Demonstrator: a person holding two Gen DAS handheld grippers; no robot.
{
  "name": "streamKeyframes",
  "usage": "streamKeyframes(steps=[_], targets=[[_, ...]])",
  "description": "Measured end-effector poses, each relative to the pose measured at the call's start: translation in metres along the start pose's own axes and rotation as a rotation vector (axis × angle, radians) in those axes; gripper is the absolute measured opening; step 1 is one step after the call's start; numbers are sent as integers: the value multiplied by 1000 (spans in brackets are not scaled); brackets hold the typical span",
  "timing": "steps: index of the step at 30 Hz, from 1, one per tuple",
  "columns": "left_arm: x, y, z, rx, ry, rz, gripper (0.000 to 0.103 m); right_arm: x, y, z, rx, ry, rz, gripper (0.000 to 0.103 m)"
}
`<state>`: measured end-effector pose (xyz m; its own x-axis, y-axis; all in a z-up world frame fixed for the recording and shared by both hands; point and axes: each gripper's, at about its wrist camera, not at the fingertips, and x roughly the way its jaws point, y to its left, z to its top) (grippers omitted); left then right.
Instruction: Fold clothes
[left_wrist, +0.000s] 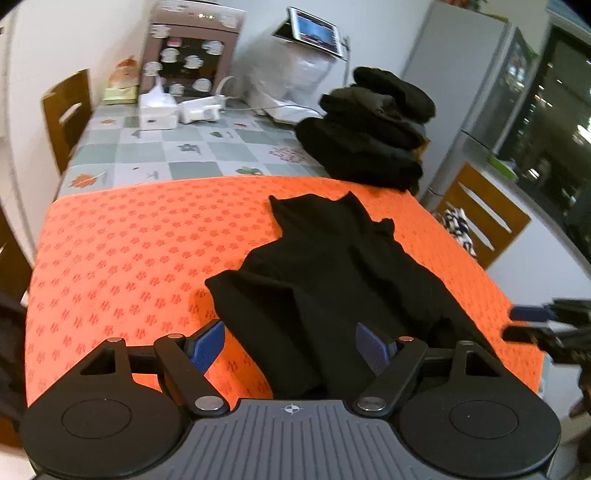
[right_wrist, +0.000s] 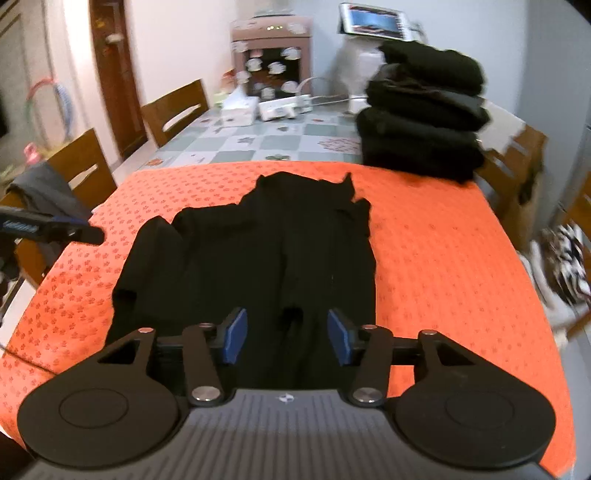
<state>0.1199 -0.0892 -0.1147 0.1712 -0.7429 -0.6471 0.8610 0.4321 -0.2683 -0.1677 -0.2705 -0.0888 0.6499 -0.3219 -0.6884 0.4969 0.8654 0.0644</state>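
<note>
Here we hold both tools, left tool (left_wrist: 290, 345) and right tool (right_wrist: 287, 336), wide apart over a rumpled black garment (right_wrist: 258, 251) on the orange worktop (right_wrist: 443, 258).

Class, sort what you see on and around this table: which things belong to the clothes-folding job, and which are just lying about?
Part of the job:
- black garment spread on the orange mat
- stack of folded black clothes
- left gripper and right gripper, both open

Just lying about:
- tissue box
- white power strip
- tablet
- wooden chairs

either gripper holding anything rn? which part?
Nothing held. Left gripper and right gripper are both open above the near end of the black garment, which lies on the orange mat.
</note>
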Motion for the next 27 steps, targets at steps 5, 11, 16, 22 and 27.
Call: streamKeyframes(steps=[5,11,16,22,27], targets=[[13,18,4,42,30,-52,79,-26,29,-40,91,-31,-74,61],[30,38,4,70,28,-76,70,-47,65,-86,222,-45,-173,61],[51,53,8,34,45,-79,63,-56,103,-124,269,-29,-211,61],[76,65,16,-7,61,-85,63,-53,152,-153,272,-1,-192,61],[89,67,16,-8,93,-113,63,-38,187,-156,207,30,-184,61]])
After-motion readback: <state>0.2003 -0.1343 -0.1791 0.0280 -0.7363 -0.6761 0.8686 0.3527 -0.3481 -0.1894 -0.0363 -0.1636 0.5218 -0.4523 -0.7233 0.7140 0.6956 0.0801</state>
